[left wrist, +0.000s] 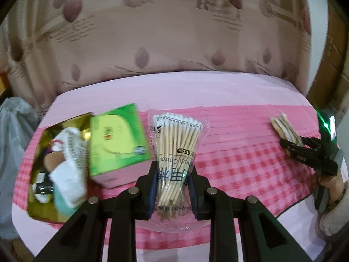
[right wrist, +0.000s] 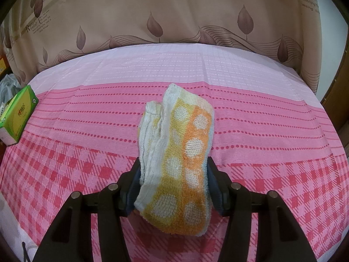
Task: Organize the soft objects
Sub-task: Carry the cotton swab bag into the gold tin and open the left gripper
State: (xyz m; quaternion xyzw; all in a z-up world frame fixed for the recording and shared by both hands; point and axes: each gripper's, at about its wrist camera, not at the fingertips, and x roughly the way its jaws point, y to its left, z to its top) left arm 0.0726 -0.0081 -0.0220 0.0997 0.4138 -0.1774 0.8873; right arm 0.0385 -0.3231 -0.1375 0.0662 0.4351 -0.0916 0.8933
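My left gripper (left wrist: 172,181) is shut on a clear packet of cotton swabs (left wrist: 176,144), lifted above the pink checked cloth. My right gripper (right wrist: 173,185) is shut on a folded orange and yellow dotted towel (right wrist: 181,150), held over the cloth. From the left wrist view the right gripper (left wrist: 292,143) shows at the far right with the towel (left wrist: 283,126) sticking out of it. A gold box (left wrist: 39,196) at the left holds white and teal soft items (left wrist: 69,174).
A green tissue box (left wrist: 117,139) lies beside the gold box; it also appears at the left edge as the green tissue box (right wrist: 17,115). A leaf-patterned curtain (right wrist: 174,11) hangs behind the table. A grey plastic bag (left wrist: 13,131) sits off the left edge.
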